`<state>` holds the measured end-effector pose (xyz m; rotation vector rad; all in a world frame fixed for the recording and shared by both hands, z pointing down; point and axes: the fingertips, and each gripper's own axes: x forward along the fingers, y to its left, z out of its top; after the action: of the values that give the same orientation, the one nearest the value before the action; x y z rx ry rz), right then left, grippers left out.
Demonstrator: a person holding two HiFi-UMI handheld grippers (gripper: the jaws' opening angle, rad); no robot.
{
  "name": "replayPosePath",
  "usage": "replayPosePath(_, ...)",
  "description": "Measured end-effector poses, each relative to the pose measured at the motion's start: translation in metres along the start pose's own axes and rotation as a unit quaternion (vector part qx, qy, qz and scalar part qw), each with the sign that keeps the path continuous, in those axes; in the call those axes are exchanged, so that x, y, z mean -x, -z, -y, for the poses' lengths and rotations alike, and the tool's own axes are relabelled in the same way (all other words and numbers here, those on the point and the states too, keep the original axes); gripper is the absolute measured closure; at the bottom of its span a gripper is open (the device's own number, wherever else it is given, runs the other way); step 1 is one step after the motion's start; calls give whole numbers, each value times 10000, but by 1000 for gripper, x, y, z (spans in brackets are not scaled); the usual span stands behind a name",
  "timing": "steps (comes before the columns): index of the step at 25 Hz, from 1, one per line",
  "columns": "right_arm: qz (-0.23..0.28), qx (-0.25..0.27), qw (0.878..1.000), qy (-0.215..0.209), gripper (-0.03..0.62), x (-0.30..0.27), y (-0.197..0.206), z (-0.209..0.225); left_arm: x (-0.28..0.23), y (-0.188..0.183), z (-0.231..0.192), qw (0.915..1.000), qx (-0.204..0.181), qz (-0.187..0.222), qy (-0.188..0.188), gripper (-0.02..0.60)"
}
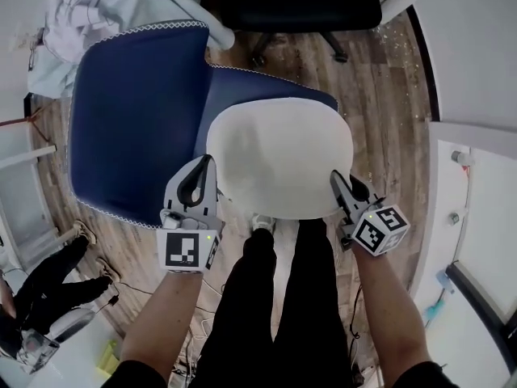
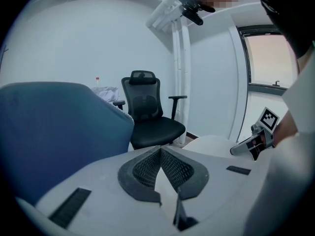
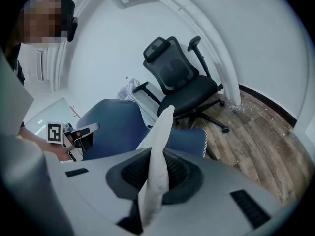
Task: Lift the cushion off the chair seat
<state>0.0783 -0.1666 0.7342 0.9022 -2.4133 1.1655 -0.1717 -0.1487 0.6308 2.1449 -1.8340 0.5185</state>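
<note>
A round white cushion (image 1: 279, 156) hangs over the seat of a blue chair (image 1: 133, 120), carried between both grippers. My left gripper (image 1: 208, 168) is shut on the cushion's left edge; in the left gripper view a white wedge of cushion (image 2: 165, 186) sits pinched between the jaws. My right gripper (image 1: 338, 183) is shut on the right edge, and in the right gripper view the cushion (image 3: 160, 151) stands edge-on out of the jaws. The blue chair (image 3: 115, 129) lies below and behind it. The seat under the cushion is mostly hidden.
A black office chair (image 1: 299, 6) stands on the wooden floor (image 1: 380, 79) just beyond the blue chair. White panels (image 1: 477, 184) run along the right. A heap of light cloth (image 1: 89, 6) lies at the far left. Another person's legs (image 1: 48, 277) show at the lower left.
</note>
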Motion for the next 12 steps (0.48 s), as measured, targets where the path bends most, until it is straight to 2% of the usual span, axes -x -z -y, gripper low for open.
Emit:
replayPosePath(7, 171, 177, 9997, -45, 543, 25, -20, -18, 11, -16, 10, 9999, -115, 37, 72, 577)
replayPosePath(12, 189, 23, 9998, 15, 545, 28, -28, -27, 18, -44, 8, 9997, -166, 159, 34, 577)
